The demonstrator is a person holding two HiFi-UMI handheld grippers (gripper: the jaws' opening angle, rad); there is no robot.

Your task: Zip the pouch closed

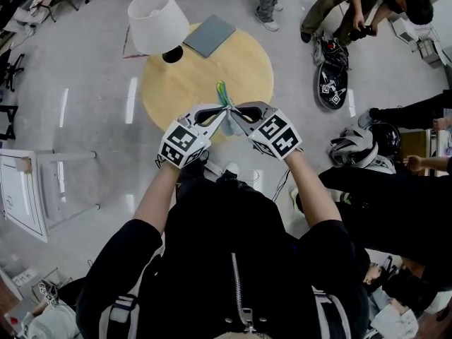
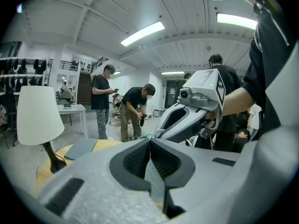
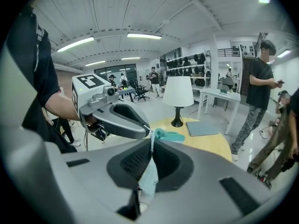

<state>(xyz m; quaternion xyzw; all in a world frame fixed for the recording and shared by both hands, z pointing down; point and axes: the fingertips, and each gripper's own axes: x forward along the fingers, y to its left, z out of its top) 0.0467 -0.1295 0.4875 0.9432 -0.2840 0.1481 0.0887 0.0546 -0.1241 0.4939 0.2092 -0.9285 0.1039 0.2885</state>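
Head view: left gripper (image 1: pixel 224 109), right gripper (image 1: pixel 233 109) pinch pouch (image 1: pixel 221 90).

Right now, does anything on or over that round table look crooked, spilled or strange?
Nothing stands out. Left gripper and right gripper both pinch the pouch above the table; the lamp stands upright and the grey folder lies flat.

No legible words, brands or numbers; only coded square markers on the left gripper (image 1: pixel 223 109) and right gripper (image 1: pixel 233 110).
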